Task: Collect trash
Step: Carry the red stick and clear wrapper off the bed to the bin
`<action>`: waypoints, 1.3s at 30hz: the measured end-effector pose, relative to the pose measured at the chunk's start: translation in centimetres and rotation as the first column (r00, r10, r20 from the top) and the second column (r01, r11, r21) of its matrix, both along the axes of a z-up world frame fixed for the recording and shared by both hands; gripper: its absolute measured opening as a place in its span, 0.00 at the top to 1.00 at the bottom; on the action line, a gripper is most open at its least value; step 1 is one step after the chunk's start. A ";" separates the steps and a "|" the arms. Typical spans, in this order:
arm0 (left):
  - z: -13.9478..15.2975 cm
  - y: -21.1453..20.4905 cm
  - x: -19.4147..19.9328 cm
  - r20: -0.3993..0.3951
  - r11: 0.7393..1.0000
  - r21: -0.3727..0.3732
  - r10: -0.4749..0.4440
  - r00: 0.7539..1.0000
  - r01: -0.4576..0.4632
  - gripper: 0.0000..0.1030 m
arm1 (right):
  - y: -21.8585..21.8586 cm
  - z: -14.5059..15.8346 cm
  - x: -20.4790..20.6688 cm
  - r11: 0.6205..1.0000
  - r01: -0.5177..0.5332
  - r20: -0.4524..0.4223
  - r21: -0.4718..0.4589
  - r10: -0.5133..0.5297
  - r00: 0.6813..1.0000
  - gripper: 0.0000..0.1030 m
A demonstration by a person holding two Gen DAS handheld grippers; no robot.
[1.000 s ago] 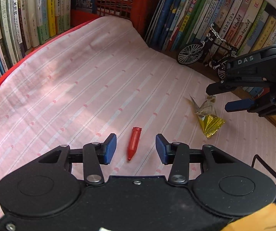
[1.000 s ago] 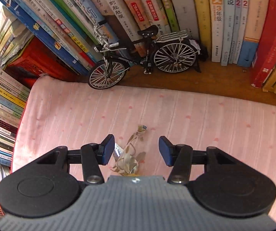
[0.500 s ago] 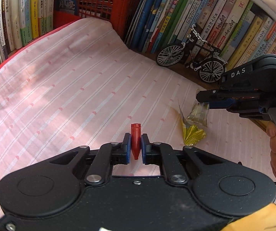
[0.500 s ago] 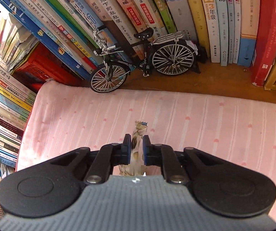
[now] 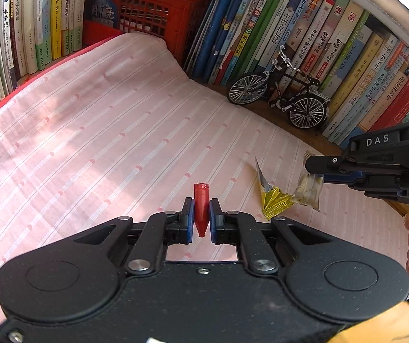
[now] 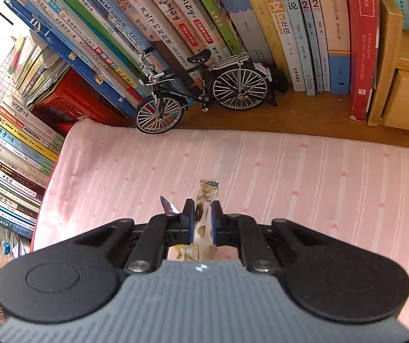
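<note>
Left hand-held gripper point(image 5: 201, 220) clamps the red plastic pen cap point(image 5: 201, 206). Right hand-held gripper point(image 6: 203, 220) grips the clear patterned plastic wrapper point(image 6: 204, 214). Crumpled gold foil wrapper point(image 5: 276, 200) remains on the pink striped cloth point(image 5: 104, 143); no bin visible.

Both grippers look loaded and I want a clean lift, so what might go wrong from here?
The tapered red plastic cap in the left gripper could slip out. The clear snack wrapper in the right gripper touches the crumpled gold foil wrapper, which might drag or stay behind.

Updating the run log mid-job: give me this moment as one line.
left gripper: shut on red cap | right gripper: shut on clear wrapper | gold wrapper: on cloth, not collected
</note>
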State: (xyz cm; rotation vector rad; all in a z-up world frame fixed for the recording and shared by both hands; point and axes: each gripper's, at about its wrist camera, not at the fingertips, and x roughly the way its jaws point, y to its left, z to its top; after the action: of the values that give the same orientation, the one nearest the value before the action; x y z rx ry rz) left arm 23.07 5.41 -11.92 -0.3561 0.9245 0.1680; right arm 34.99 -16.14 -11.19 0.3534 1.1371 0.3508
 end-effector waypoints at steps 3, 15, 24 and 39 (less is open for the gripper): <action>0.4 0.1 -0.5 0.001 1.000 -0.001 0.001 1.000 -0.001 0.90 | -0.3 0.0 -0.8 1.000 0.003 -0.003 0.001 -0.003 1.000 0.86; 3.0 -0.5 -5.1 0.026 0.999 -0.021 -0.028 0.999 0.029 0.90 | -2.8 1.1 -6.8 0.995 0.096 -0.033 0.000 -0.096 0.995 0.85; 5.5 0.0 -12.0 0.068 0.997 -0.041 -0.059 0.996 0.062 0.90 | -3.2 3.2 -13.5 0.989 0.149 -0.020 -0.005 -0.149 0.989 0.85; 8.0 5.1 -31.4 0.078 0.997 -0.067 -0.032 0.996 0.037 0.90 | 2.6 6.1 -29.9 0.994 0.106 -0.027 -0.039 -0.107 0.994 0.83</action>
State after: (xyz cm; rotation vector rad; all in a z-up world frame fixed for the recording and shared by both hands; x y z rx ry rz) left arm -8.33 10.51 -3.89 -0.4067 0.8609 0.0908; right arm 5.11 -13.55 -5.13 0.3851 1.1475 0.2310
